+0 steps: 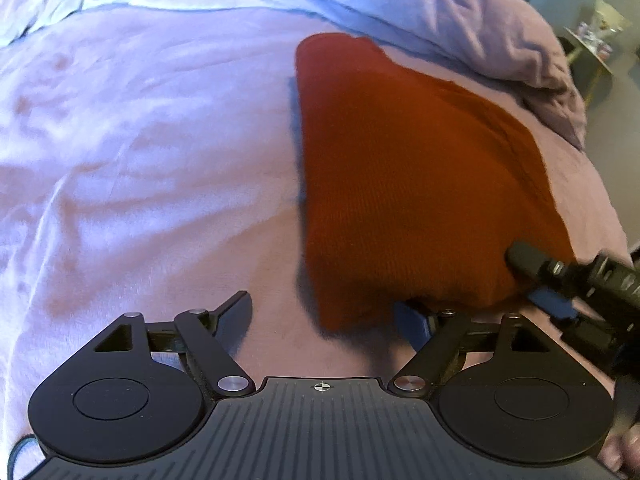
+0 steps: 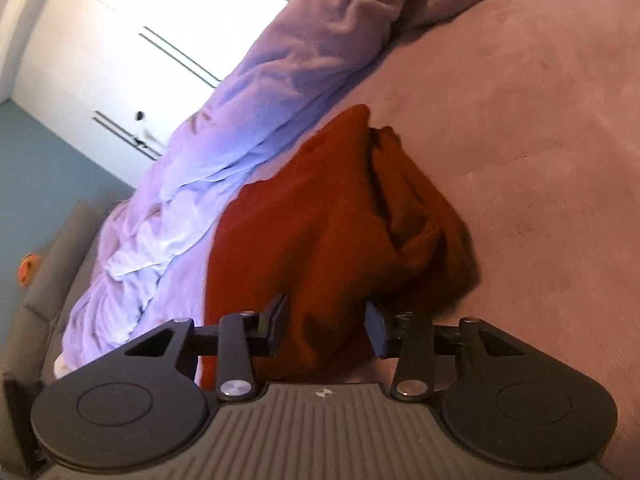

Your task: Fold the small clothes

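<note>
A rust-red knit garment (image 1: 404,176) lies folded on the lilac bed cover (image 1: 140,140). My left gripper (image 1: 324,314) is open, its jaws wide apart just in front of the garment's near edge; the right fingertip (image 1: 412,322) is tucked under the cloth's hem. My right gripper (image 2: 326,326) is open around the garment's (image 2: 320,232) near edge, with red cloth between the fingers. It also shows in the left wrist view (image 1: 532,276), at the garment's near right corner.
A bunched lilac duvet (image 1: 460,12) lies along the far side of the bed (image 2: 248,92). A white wardrobe (image 2: 120,40) stands beyond it. A small side table (image 1: 592,52) with items is at the far right.
</note>
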Available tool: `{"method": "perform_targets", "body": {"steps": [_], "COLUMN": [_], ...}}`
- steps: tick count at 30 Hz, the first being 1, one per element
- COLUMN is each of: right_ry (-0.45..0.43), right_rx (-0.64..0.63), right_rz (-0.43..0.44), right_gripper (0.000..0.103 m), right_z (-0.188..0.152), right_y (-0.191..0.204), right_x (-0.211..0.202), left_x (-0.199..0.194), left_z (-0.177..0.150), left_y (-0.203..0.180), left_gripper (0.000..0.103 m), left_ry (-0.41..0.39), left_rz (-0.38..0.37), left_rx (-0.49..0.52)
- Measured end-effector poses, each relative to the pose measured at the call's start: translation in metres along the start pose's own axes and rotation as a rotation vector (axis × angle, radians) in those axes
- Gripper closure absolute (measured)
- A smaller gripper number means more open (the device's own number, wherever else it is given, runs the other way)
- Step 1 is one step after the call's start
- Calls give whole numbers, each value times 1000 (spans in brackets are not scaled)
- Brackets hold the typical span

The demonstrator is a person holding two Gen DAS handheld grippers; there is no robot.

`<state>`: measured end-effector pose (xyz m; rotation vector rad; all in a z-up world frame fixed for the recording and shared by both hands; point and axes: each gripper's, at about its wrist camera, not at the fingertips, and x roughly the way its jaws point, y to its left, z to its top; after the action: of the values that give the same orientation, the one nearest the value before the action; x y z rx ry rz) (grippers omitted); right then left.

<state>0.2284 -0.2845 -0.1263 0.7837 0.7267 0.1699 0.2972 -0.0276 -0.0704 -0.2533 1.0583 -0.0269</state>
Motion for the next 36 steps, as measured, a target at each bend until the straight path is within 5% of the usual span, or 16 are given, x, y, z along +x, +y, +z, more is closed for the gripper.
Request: {"method": "perform_targets", "body": {"steps": [2, 9, 15, 19, 25, 31, 36], "right_ry": [12, -34, -68, -67, -27, 18, 13], "right_rx": [10, 45, -225, -358, -407, -582, -570], "right_rz": [-25, 24, -187, -218, 2, 37, 18], "right_gripper": [88, 95, 95, 87, 51, 49, 55], "right_z": [-4, 1, -5, -18, -52, -77, -79], "right_y": [-3, -7, 13, 39, 54, 89, 101], "right_x": [9, -2, 3, -2, -15, 13, 37], "left_x": [1, -7, -11, -29, -61, -94, -106], "left_z": [1, 2, 1, -7, -31, -57, -67], "left_y": [1, 7, 13, 24, 65, 111, 138], "left_gripper": [20, 19, 19, 19, 16, 14, 14], "left_ry": [1, -11, 9, -14, -71, -126, -120], "left_rz": [12, 32, 38, 37, 115, 187, 189], "left_rx": [-12, -25, -20, 15, -48, -110, -172]}}
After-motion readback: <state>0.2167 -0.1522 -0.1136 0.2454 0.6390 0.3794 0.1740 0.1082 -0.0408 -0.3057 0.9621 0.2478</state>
